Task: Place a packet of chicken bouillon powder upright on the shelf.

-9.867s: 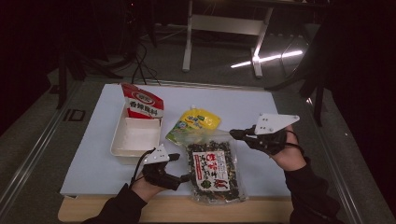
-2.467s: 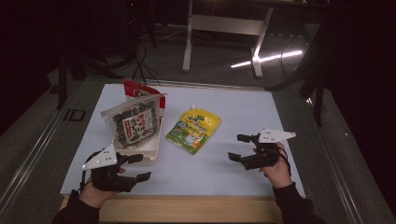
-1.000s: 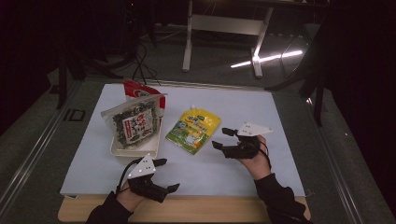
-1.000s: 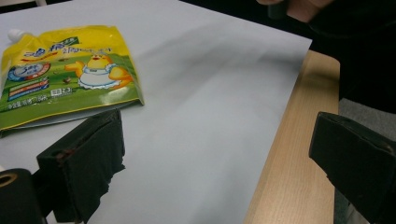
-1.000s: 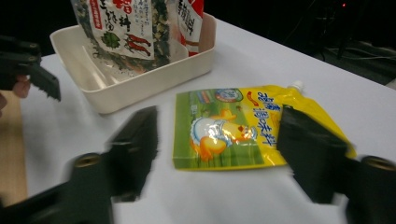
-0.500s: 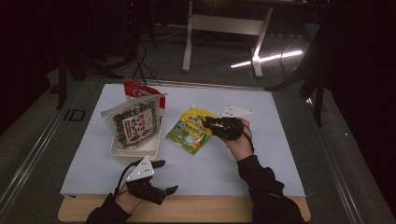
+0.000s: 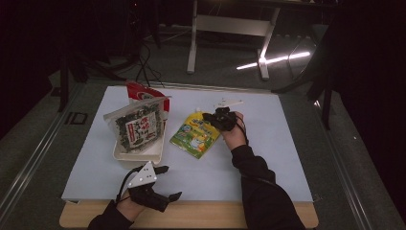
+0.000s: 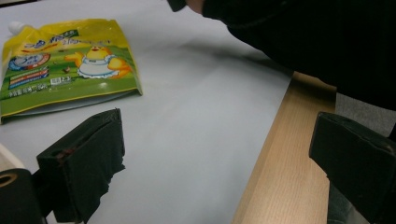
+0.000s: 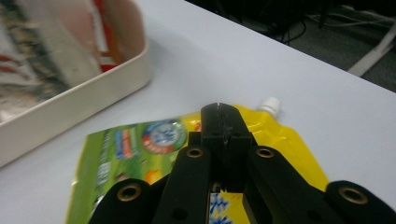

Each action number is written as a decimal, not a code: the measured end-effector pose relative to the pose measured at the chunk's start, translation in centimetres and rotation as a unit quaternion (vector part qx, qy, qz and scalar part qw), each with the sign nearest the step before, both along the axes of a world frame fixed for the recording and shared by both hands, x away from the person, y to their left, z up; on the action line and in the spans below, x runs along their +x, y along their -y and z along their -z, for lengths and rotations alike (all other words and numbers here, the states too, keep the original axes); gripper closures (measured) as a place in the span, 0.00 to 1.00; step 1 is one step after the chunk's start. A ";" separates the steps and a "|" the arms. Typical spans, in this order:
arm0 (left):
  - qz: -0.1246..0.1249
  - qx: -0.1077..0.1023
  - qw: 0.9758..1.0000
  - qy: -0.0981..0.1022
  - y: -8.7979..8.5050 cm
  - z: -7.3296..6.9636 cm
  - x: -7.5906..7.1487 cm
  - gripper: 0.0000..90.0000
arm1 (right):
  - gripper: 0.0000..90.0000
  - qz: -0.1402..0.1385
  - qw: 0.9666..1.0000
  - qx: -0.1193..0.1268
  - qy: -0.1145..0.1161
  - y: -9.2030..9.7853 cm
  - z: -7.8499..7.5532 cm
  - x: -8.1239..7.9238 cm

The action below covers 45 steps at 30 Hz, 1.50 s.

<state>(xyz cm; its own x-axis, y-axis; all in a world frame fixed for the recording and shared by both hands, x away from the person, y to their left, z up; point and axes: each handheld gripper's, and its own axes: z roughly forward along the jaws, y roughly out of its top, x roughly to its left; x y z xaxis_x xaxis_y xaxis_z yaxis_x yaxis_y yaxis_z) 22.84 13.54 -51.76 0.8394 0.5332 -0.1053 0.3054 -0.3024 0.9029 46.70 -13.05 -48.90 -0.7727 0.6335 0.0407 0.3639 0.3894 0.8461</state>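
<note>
Pouch point(image 7: 195, 135) lies flat mid-table beside the tray point(image 7: 143, 154). Near edge, left gripper point(image 7: 163, 184) waits with jaws spread wide. Farther out, right gripper point(image 9: 219, 112) has just been closing over the pouch, probably pinching it to lift.

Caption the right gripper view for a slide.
Right gripper with jaws shut over the yellow-green spout pouch, white tray beside it.

One yellow-green spouted pouch point(image 7: 195, 136) lies on the table point(image 7: 287, 158). One white tray point(image 7: 143, 152) holds two packets: one seaweed packet point(image 7: 136, 128), one red packet point(image 7: 143, 92). Two grippers: left gripper point(image 7: 165, 184), right gripper point(image 7: 210, 118).
</note>
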 end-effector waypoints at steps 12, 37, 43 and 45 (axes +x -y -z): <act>-0.004 -0.002 1.000 -0.002 -0.2 0.1 -0.4 0.05 | 1.00 0.049 0.999 -0.022 -0.010 -1.1 0.6 4.3; -0.031 0.005 0.999 -0.004 -1.4 0.2 -1.7 0.05 | 1.00 0.096 0.991 -0.059 -0.076 -2.8 3.9 9.2; -0.033 0.006 0.999 -0.005 -1.5 0.3 -1.7 0.05 | 1.00 0.110 0.987 -0.080 -0.088 -3.4 4.7 9.6; -0.032 0.007 0.999 -0.006 -1.5 0.4 -1.7 0.05 | 1.00 0.109 0.987 -0.075 -0.089 -3.4 4.8 9.6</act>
<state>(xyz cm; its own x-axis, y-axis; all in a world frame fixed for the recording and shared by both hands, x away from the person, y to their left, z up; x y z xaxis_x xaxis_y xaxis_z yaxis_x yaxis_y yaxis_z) 21.18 15.06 -52.11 0.8022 0.5875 -0.1065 0.3347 -0.2948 0.8950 56.34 -9.66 -53.69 -0.6066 0.7930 0.0571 0.5910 0.4018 0.6995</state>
